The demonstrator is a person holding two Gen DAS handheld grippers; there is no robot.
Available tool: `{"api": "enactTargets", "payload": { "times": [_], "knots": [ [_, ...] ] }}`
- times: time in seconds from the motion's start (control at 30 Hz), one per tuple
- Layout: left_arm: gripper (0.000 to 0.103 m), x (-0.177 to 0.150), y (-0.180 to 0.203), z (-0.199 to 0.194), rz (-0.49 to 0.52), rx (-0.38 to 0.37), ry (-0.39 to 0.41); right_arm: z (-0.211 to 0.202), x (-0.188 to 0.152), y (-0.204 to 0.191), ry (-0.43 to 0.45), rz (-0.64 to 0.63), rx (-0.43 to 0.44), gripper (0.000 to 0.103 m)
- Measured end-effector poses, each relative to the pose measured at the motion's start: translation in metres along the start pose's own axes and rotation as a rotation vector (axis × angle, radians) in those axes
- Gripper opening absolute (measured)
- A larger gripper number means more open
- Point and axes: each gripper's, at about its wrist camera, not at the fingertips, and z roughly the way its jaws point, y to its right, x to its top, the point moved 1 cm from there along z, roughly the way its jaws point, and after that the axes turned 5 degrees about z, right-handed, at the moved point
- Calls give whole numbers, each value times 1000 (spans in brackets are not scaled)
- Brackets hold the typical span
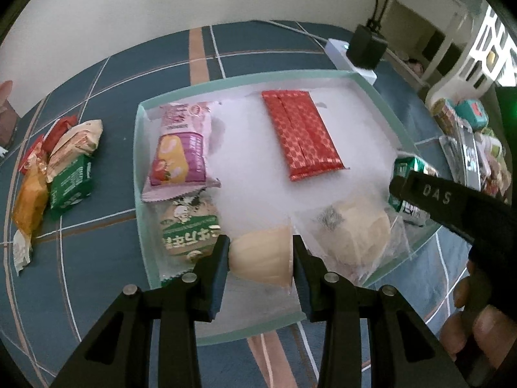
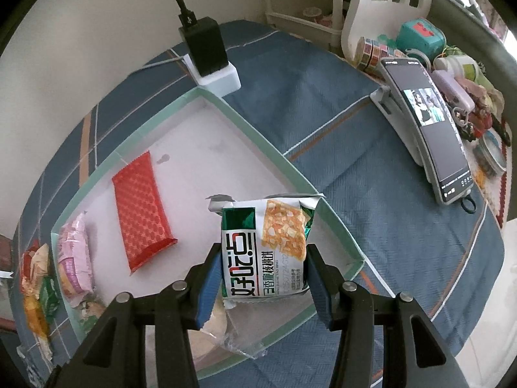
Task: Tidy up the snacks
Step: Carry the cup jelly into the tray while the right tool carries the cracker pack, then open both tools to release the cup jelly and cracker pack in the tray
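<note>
A shallow white tray (image 1: pixel 381 97) with pale green walls sits on a blue checked tablecloth (image 1: pixel 145 61), and both grippers hang over its near edge. The left gripper (image 1: pixel 261 258) is clamped on a small cream-coloured pudding cup (image 1: pixel 261 255), its two pads pressing the cup's sides; the cup lies tipped over, with its wide rim facing the right pad, just above the tray floor by the near edge. The right gripper (image 2: pixel 263 274) grips a green and white biscuit packet (image 2: pixel 268 245) by its two long sides, the packet standing on end so that its long axis runs away from the camera, printed face up, over the tray's near right corner. Beneath it lies a clear-wrapped bun (image 1: pixel 358 229) on the tray floor. A red patterned bar (image 1: pixel 302 134) lies flat toward the far side of the tray, its long axis running from the far edge toward the near right. Along the left wall a pink packet (image 1: pixel 181 148) lies lengthwise, and a green and beige packet (image 1: pixel 187 232) sits just nearer, in the near left corner. A small heap of loose snacks (image 1: pixel 58 168) rests on the cloth off the tray's left edge. Past the far right corner stands a black charger (image 2: pixel 205 45) on a white power strip, and a phone (image 2: pixel 429 129) leans on a stand near the cloth's right edge.
</note>
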Motion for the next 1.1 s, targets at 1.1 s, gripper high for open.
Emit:
{"api": "enactTargets", "payload": {
  "times": [1.1],
  "knots": [
    [65, 5, -23, -32, -82, -44, 29, -25, -8, -16, 50, -69, -7, 54]
  ]
}}
